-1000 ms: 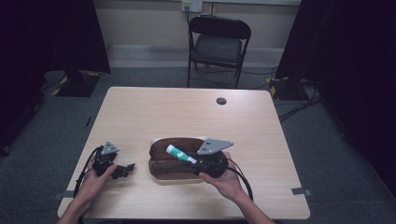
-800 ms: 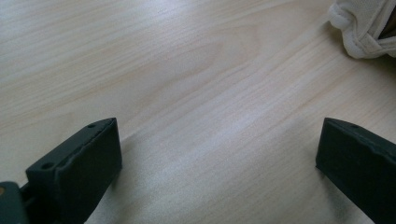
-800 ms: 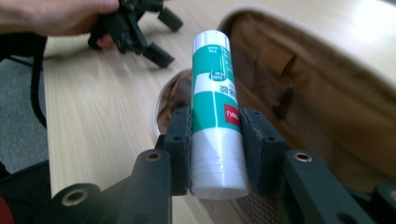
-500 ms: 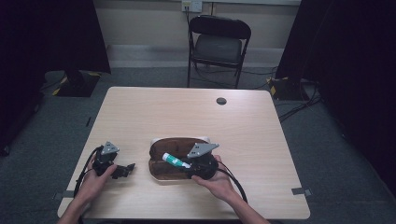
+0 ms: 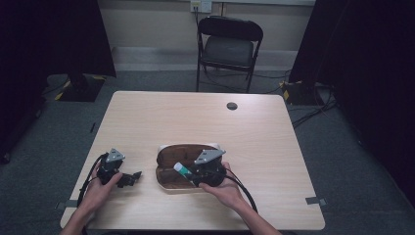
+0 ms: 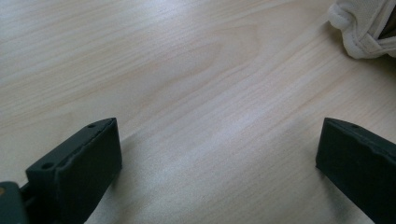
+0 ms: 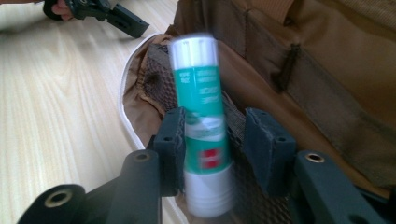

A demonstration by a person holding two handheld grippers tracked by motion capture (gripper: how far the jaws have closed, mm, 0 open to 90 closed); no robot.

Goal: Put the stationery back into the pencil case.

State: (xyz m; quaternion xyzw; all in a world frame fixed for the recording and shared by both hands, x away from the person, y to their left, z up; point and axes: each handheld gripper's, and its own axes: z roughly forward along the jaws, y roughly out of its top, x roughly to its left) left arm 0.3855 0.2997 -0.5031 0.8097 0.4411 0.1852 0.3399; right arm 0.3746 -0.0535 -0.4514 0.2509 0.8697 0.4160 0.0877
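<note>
The right tool [image 7: 212, 140] stands over an open brown pouch [image 5: 169, 154] near the front edge of the desk [image 5: 147, 117]. A green-and-white tube [image 7: 201, 121] sits between its jaws; the left jaw touches the tube, while a gap shows on the right, so the jaws are parted and the grip appears released or very loose. The tube lies against the pouch's mesh lining, cap end pointing toward the pouch's left end.

The left tool [image 6: 219, 158] rests on the bare desk well left of the pouch, jaws wide apart and empty.

Judgement: the step in hand is placing the tube in the pouch. To do it well, set the tube flat against the lining, clear of the white rim, then withdraw the tool straight back without dragging the fabric.
</note>
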